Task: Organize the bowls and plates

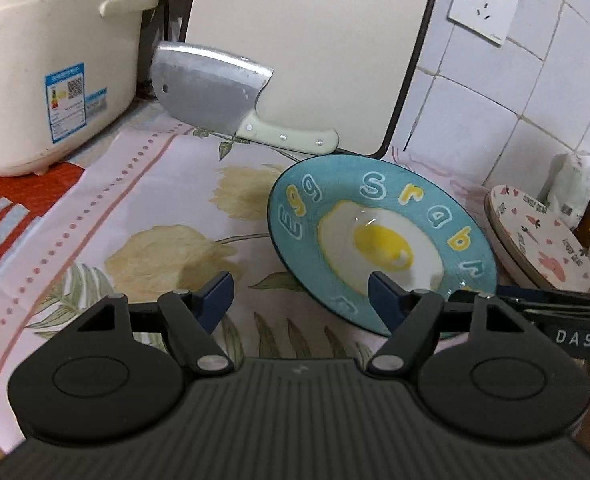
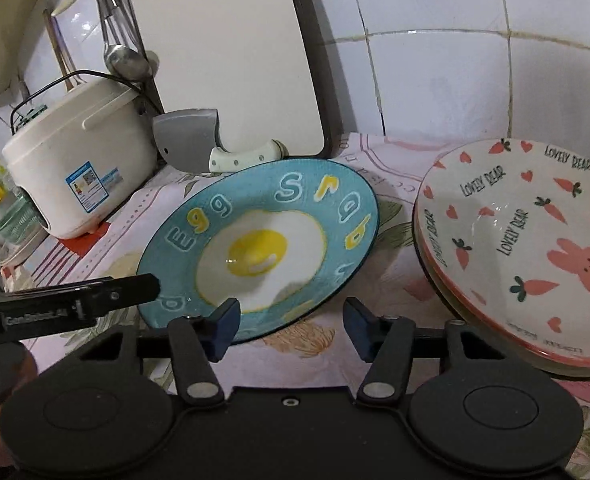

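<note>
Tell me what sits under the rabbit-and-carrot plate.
The rabbit plate tops a stack: rims of at least one more dish show beneath it. Their faces and exact count are covered. The stack rests on the flowered cloth.

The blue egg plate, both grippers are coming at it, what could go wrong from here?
1. The blue plate looks tilted, not flat on the cloth; a push on its near rim could make it tip or slide.
2. The left gripper and right gripper are both open at the same near rim, so they may bump each other.
3. The cleaver leans just behind the plate and the stack of rabbit plates sits close beside it; a shoved plate could hit either.
</note>
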`<state>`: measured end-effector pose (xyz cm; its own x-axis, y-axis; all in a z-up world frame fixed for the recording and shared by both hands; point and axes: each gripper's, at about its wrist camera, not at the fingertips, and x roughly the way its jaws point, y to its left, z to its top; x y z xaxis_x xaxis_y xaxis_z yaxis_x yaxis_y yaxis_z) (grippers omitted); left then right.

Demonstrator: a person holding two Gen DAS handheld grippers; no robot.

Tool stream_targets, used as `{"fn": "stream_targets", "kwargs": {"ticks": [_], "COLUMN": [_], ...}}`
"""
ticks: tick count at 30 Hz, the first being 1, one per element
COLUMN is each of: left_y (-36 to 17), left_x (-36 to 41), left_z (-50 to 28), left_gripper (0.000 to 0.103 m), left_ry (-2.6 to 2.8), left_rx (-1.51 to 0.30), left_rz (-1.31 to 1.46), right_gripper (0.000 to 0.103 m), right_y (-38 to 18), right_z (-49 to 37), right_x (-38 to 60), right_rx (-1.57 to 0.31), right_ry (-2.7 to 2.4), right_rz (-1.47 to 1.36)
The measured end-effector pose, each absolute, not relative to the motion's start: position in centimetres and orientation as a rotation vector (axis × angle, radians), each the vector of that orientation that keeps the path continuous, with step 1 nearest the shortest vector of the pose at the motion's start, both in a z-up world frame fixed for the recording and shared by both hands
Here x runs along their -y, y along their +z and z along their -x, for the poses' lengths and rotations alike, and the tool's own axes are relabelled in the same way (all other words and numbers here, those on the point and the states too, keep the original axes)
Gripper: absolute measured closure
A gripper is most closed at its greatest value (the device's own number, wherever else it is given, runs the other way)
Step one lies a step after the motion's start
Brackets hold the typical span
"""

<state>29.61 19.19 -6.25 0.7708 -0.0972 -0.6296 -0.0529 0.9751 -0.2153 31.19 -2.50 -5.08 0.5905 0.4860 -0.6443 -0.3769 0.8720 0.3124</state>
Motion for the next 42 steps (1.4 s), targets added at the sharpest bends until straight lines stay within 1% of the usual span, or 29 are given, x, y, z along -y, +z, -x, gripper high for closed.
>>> {"fn": "stream_targets", "kwargs": {"ticks": [1,2,3,4,5,6,7,11,16,21,32,38,42], "left_y": [-6.4,-6.5,-6.8,-7.0,-7.3,-7.4,-7.5,-7.7,-7.9,-6.9,-3.2,-0.5,1.2], "left_x": [-19.2,-19.2,-19.1,-19.2,-19.3,-19.5,-19.5,-19.9,-19.6,-17.5,-13.7,-11.2,-9.2], "left_z": [-29.9,-30.2,-30.6,-31.1,-31.5,-31.8,-31.8,-31.9,-31.4,-30.4,-24.3,-21.7,-20.7], "left_gripper": [0.032,0.041,0.048,0.061,0.068,0.069,0.074,0.083,0.083,0.082,0.082,0.082,0.082], "left_ry": [-0.023,-0.022,-0.030,-0.039,-0.034,-0.037,-0.045,-0.077,-0.060,-0.017,-0.030,-0.060,-0.097], "left_rx": [-0.686,-0.686,-0.698,-0.719,-0.741,-0.740,-0.736,-0.724,-0.695,-0.720,-0.665,-0.632,-0.576], "left_rz": [0.224,0.220,0.211,0.209,0.216,0.233,0.243,0.282,0.294,0.184,0.067,0.057,0.020], "right_gripper": [0.043,0.044,0.048,0.055,0.058,0.062,0.066,0.072,0.075,0.073,0.073,0.073,0.073], "right_y": [-5.1,-5.2,-5.4,-5.5,-5.8,-5.9,-6.0,-6.4,-6.8,-5.9,-3.8,-1.1,0.6], "right_z": [-31.4,-31.6,-31.8,-32.0,-32.4,-32.7,-33.0,-33.5,-33.8,-31.6,-26.1,-23.2,-22.2], "right_x": [2.4,2.3,2.3,2.3,2.4,2.7,2.9,3.8,4.0,2.3,6.8,10.0,12.1], "right_rx": [-0.794,-0.797,-0.802,-0.815,-0.838,-0.849,-0.858,-0.876,-0.859,-0.814,-0.796,-0.745,-0.726], "right_ry": [0.502,0.494,0.489,0.489,0.495,0.499,0.494,0.490,0.489,0.406,0.452,0.462,0.473], "right_rz": [-0.148,-0.145,-0.149,-0.162,-0.187,-0.221,-0.242,-0.312,-0.351,-0.215,-0.325,-0.357,-0.377]}}
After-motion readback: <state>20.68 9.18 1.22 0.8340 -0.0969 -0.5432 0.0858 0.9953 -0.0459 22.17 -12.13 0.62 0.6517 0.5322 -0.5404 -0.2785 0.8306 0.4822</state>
